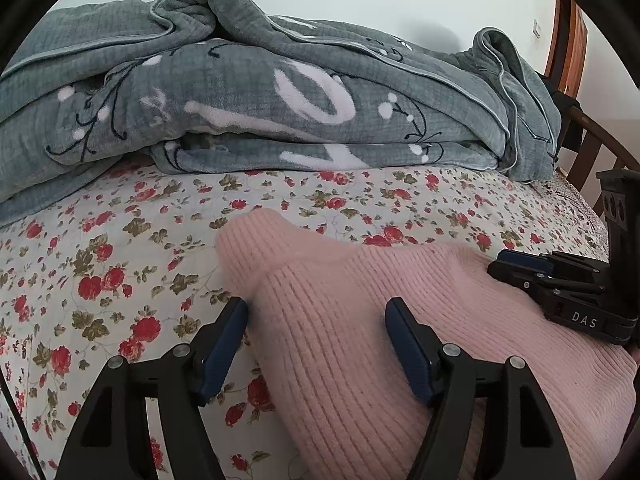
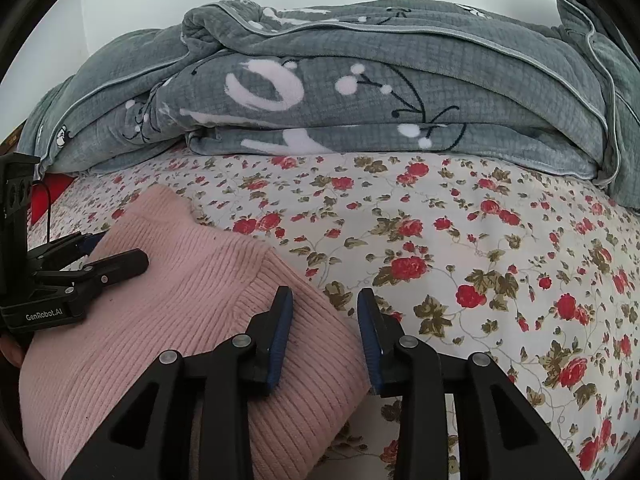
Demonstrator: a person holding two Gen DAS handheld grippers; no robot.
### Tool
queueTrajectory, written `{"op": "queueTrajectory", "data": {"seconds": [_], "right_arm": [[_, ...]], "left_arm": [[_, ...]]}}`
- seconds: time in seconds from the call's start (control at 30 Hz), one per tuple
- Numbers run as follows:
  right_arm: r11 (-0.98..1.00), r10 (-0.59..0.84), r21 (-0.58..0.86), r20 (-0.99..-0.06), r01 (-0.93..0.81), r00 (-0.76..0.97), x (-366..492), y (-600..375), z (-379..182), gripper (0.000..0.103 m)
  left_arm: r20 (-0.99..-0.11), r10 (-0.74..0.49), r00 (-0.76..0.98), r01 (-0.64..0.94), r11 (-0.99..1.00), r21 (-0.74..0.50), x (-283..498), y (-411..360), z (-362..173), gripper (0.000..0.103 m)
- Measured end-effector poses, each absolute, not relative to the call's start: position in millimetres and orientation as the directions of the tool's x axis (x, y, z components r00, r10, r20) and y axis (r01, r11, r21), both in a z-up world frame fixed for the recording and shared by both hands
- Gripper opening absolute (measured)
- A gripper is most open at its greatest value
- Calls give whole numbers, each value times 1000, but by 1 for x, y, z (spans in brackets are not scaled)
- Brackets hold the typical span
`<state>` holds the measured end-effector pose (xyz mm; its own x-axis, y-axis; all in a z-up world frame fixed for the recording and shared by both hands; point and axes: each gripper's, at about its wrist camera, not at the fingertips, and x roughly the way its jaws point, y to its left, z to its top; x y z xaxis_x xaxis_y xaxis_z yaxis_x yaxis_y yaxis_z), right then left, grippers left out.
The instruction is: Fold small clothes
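Note:
A pink ribbed knit garment (image 1: 360, 320) lies on the floral bed sheet (image 1: 100, 260). My left gripper (image 1: 316, 312) is open, its jaws astride the garment's left edge. In this view my right gripper (image 1: 532, 268) rests on the garment's right side. In the right wrist view the garment (image 2: 160, 320) fills the lower left. My right gripper (image 2: 325, 300) is open, its jaws astride the garment's right edge, left finger on the knit and right finger over the sheet. My left gripper (image 2: 108, 252) shows at far left, its fingers spread with knit between them.
A bulky grey patterned blanket (image 1: 280, 92) is piled across the back of the bed, also in the right wrist view (image 2: 360, 88). A wooden headboard or chair frame (image 1: 572, 52) stands at the right. Bare floral sheet (image 2: 480, 260) extends to the right of the garment.

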<state>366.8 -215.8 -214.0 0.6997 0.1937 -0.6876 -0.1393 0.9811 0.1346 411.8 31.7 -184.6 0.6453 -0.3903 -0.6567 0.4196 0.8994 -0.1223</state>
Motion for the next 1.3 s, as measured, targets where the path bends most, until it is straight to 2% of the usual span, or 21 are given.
{"op": "queueTrajectory", "data": {"seconds": [0.57,0.87,1.03,1.13,1.2,1.3], "right_arm": [[981,194,133,-685,-141,702,367,-217,-214,34],[976,217,146,-596,-162,773,347,-221,-199,34],[970,234,78,-536,-229,811,322,-213,-173,34],[966,244,54,-512,-253,824,295,-201,-156,34],[958,271,60,-514,-281,814,269,-191,-151,34],[958,252,30,-558,-284,791,234,-178,-159,34]], "left_arm": [[-656,-387,648,419,900,-118,412,32,-185,71],[-622,-325,713,423,906,11,393,20,-173,69],[-634,-337,697,492,867,81,350,14,-154,69],[-593,-354,723,495,864,88,300,18,-143,69],[-595,-388,704,504,863,33,276,21,-145,69],[-587,-344,733,452,891,42,238,23,-150,69]]}}
